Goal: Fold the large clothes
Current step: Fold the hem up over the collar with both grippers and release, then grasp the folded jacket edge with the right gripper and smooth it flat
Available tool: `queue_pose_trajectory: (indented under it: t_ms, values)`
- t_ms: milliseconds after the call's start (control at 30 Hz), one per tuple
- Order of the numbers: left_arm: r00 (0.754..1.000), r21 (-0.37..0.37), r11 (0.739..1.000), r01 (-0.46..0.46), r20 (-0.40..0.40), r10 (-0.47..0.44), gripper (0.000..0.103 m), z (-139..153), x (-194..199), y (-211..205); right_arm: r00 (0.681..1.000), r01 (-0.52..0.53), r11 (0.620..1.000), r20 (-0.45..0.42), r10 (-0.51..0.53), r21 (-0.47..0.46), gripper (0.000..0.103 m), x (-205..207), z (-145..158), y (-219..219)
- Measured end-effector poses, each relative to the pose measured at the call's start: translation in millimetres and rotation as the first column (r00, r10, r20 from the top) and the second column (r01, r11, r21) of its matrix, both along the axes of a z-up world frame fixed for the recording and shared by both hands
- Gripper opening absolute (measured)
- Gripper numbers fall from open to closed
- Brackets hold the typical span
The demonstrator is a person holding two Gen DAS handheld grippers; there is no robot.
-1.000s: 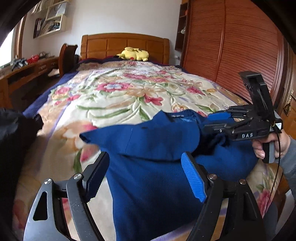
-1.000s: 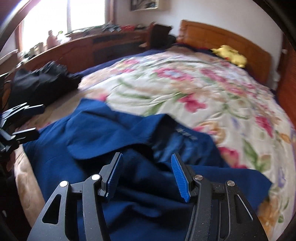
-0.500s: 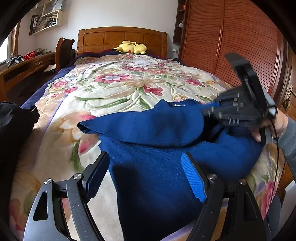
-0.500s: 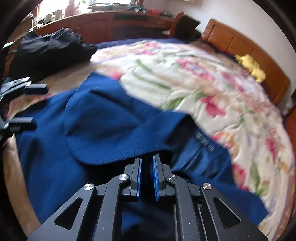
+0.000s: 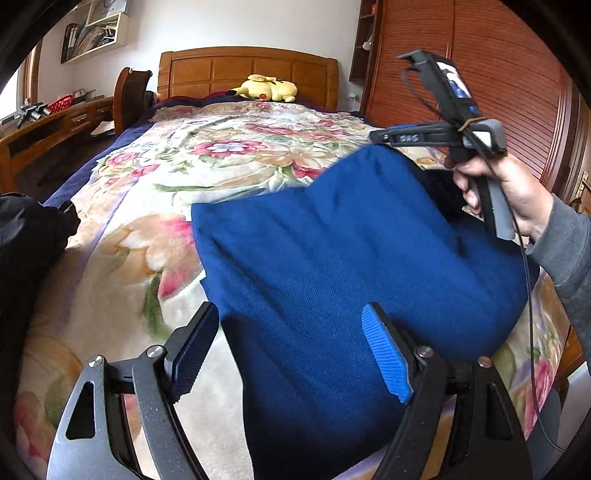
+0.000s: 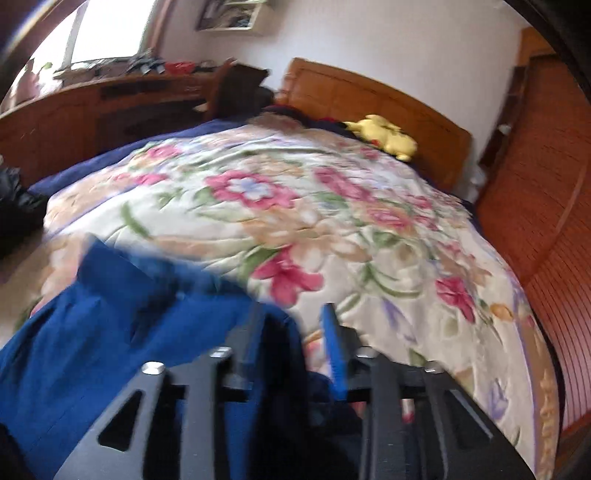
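Having folded the blue garment [image 5: 351, 266] leftward, the right gripper [image 6: 291, 325] lifts clear, jaws reopening empty; left gripper [image 5: 291, 350] wide.

Light source: daylight from a window [image 6: 92, 33] at upper left in the right wrist view, blown out to white.
Brightness: room evenly lit; floral bedspread [image 5: 229, 155] bright and clear in the left wrist view.
Shadows: soft dark patch on the blue garment [image 5: 332, 258] just ahead of the left gripper [image 5: 291, 354].
Sharpness, left wrist view: crisp; fabric weave and yellow plush toy [image 5: 267, 88] well defined.
Sharpness, right wrist view: smeared by motion; right gripper [image 6: 291, 347] fingers and the garment's edge are streaked.
Distortion: strong fisheye; the wardrobe [image 5: 509, 74] bows, and black vignette fills the corners.
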State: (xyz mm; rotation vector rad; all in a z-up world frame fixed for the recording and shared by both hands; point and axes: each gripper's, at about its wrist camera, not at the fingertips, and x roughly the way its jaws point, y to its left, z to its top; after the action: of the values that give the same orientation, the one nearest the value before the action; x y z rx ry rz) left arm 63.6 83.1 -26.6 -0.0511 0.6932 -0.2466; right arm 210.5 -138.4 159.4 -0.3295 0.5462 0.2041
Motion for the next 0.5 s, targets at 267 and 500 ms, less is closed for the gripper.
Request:
queue_pose_trajectory:
  t_ms: [267,500]
  values:
    - [0.999,-0.02,1.0,0.002,0.046,-0.001,0.081,13,-7,-3,0.999,0.038,0.999,-0.003,-0.038,0.016,0.057,-17,6,-64]
    - [0.996,-0.027,0.999,0.044,0.077,-0.042,0.081,22,-4,-28,0.985,0.106,0.994,-0.137,-0.102,0.02,0.057,-24,-23,-143]
